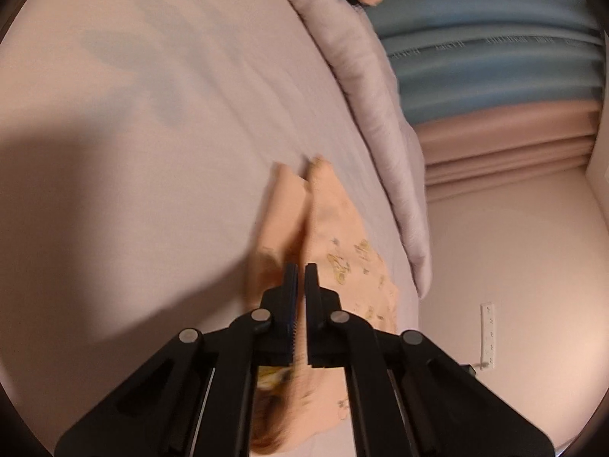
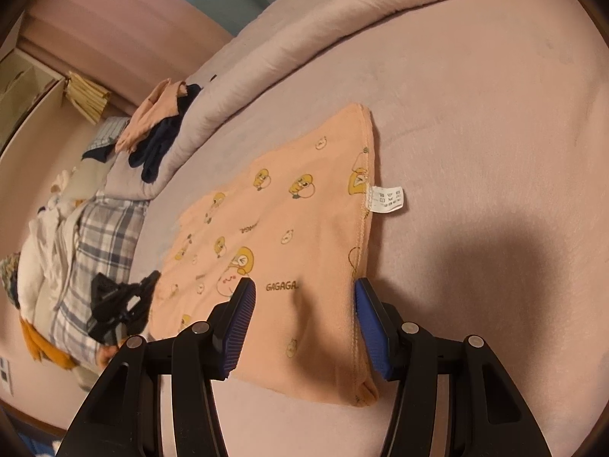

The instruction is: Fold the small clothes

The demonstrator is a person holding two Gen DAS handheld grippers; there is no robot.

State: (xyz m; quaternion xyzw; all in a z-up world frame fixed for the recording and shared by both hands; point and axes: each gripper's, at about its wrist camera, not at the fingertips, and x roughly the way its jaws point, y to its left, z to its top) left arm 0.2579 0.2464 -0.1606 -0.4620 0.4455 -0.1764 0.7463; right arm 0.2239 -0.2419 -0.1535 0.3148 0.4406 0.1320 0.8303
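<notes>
On the bed (image 2: 475, 114), my left gripper (image 1: 300, 270) pinches the peach shirt (image 2: 289, 236); my right gripper (image 2: 300, 297) hangs half-open. Soft, light, floppy cloth: I'd grip hems.

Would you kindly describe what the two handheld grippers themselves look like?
Both are matte black plastic linkages joined by round silver pivot pins. The right gripper carries ribbed blue pads on its fingers. The left gripper shows the same blue ribbing along a finger's inner edge. No cables, markings or sleeves show.
</notes>
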